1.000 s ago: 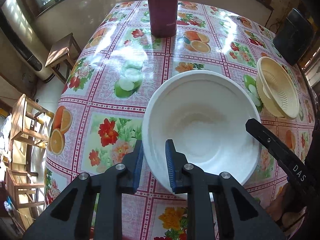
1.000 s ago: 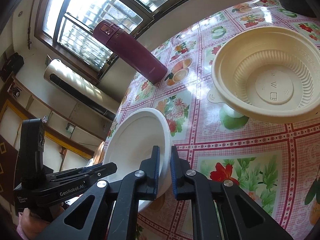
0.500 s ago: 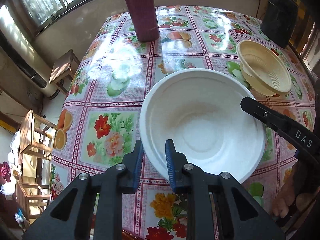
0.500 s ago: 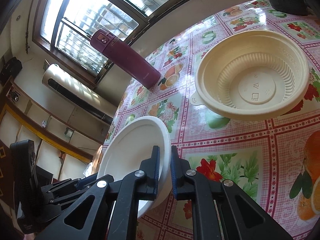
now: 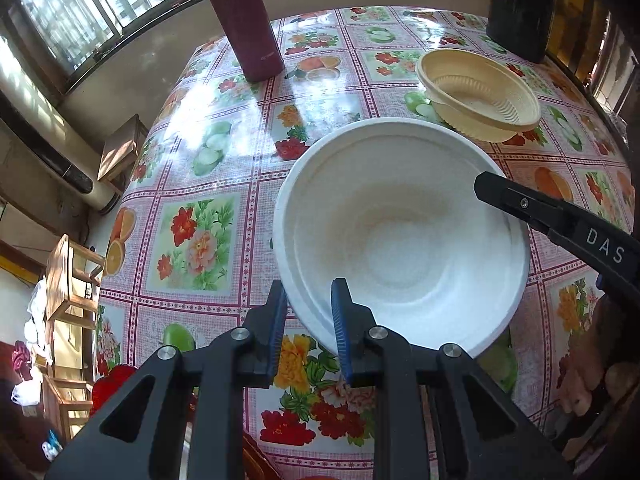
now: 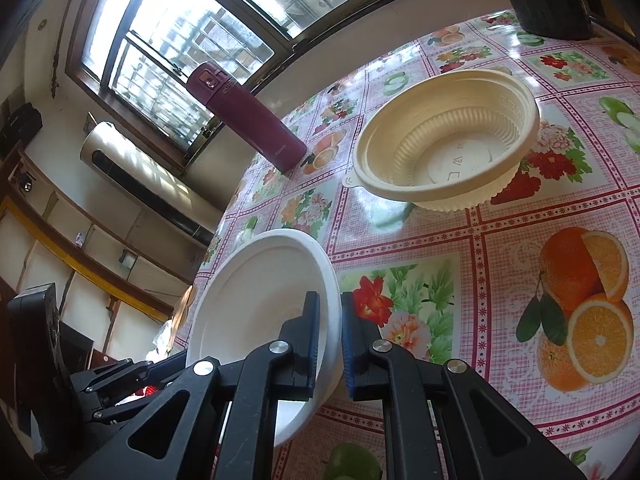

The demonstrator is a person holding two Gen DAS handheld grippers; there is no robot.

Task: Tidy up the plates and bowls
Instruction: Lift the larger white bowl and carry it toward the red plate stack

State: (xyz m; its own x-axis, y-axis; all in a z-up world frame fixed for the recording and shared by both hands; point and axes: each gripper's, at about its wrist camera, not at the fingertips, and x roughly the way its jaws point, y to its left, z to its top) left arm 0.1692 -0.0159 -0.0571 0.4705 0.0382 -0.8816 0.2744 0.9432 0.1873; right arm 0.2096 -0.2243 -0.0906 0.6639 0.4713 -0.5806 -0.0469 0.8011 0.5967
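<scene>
A white round bowl (image 5: pixel 400 240) hangs just above the flowered tablecloth (image 5: pixel 200 232), held from two sides. My left gripper (image 5: pixel 308 294) is shut on its near left rim, blue pads on either side of the edge. In the right wrist view my right gripper (image 6: pixel 330 300) is shut on the opposite rim of the white bowl (image 6: pixel 256 300). One black finger (image 5: pixel 540 216) of the right gripper reaches over that rim in the left wrist view. Two cream ribbed bowls (image 5: pixel 480 96) sit nested on the table beyond; they also show as cream bowls (image 6: pixel 444 144).
A tall maroon flask (image 5: pixel 244 20) stands at the far side of the table near the window. A black object (image 5: pixel 520 8) sits at the far right corner. The table edge drops off to the left, with wooden stools (image 5: pixel 68 272) below.
Both grippers have carried the white bowl across the table toward the cream bowls, which now sit nearer the middle of both views. Neither grip has changed.
</scene>
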